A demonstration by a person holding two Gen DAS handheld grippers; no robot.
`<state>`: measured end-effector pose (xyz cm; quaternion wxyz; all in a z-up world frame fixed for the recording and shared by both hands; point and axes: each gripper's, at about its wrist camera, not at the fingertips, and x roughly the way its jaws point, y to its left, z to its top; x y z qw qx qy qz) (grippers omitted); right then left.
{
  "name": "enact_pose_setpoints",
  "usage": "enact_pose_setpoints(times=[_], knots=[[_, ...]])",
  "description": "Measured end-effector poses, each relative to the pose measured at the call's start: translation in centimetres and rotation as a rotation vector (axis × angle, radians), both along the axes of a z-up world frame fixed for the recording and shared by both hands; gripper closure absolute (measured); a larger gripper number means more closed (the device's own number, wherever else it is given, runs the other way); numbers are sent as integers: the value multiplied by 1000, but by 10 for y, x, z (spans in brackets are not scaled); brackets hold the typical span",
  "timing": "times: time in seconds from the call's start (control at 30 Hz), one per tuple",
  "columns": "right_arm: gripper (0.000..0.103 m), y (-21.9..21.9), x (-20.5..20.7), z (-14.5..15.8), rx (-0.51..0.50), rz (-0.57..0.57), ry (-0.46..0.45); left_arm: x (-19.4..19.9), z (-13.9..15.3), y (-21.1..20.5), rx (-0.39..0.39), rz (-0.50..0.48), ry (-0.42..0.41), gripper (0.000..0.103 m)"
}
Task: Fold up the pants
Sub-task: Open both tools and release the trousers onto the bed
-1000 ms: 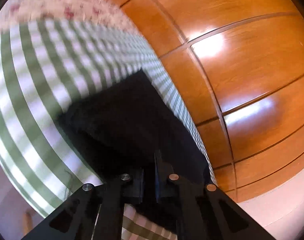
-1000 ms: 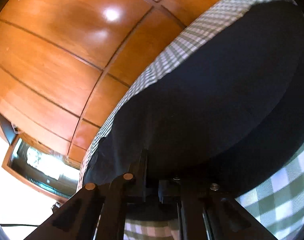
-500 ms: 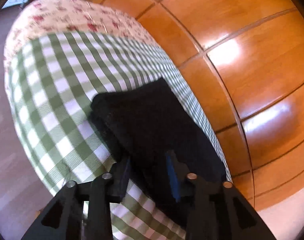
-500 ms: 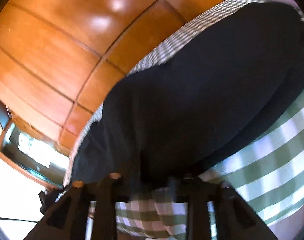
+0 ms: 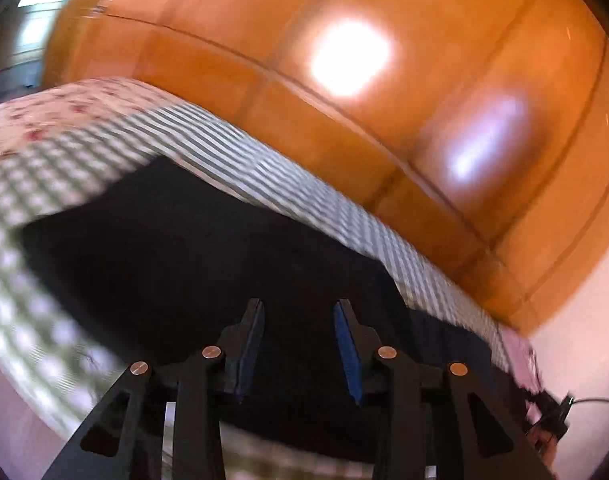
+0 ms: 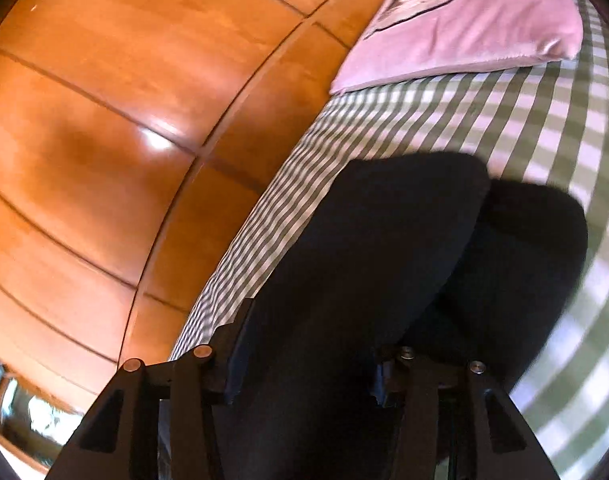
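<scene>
Black pants [image 5: 184, 248] lie folded on a green-and-white checked bedsheet [image 5: 284, 184]. My left gripper [image 5: 299, 304] hovers over their near edge, open, with both blue pads bare and nothing gripped. In the right wrist view the pants [image 6: 384, 240] fill the middle, with a second dark layer sticking out on the right. My right gripper [image 6: 312, 340] sits low over them and its jaws are closing. Black cloth lies in the wide gap between them. The tip of its right finger is lost against the dark cloth.
Glossy wooden wall panels [image 5: 384, 120] run along the far side of the bed [image 6: 104, 120]. A pink pillow with a dog print [image 6: 464, 20] lies at one end, a floral cover [image 5: 44, 112] at the other. A small black object with a cable [image 5: 552, 408] sits at the right edge.
Both grippers were shut on the pants' edge a second ago and have since let go and opened. Each has swung sideways over the bed; the pink pillow has come into the right view.
</scene>
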<state>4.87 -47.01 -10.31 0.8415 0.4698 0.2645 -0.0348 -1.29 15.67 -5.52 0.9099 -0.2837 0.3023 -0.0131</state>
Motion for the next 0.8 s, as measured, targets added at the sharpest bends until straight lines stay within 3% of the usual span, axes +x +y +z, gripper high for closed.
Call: enact_pose_setpoints(times=[0.03, 0.17, 0.27, 0.33, 0.4, 0.47, 0.5, 0.6, 0.7, 0.8], knots=[[96, -2, -1, 5, -26, -5, 8, 13, -2, -11, 16, -39, 13, 66], [96, 6, -23, 30, -171, -27, -52, 56, -12, -48, 84, -161, 62, 66], [95, 7, -30, 9, -215, -8, 64, 77, -26, -63, 116, -179, 109, 66], [90, 6, -27, -6, -200, 30, 119, 83, -39, -62, 116, -174, 157, 66], [84, 3, -37, -3, -168, 28, 84, 85, -44, -60, 107, -163, 137, 65], [49, 1, -47, 1, -152, 2, 31, 83, -44, -63, 118, -172, 134, 65], [43, -4, -53, 4, -153, -30, 10, 84, -45, -62, 125, -176, 128, 65], [42, -19, -78, 3, -140, -134, 36, 80, -46, -61, 134, -182, 116, 65], [41, -29, -79, -8, -113, -113, 72, 86, -41, -60, 105, -170, 131, 65], [43, -39, -77, -17, -83, -107, 30, 92, -37, -54, 68, -163, 152, 65]])
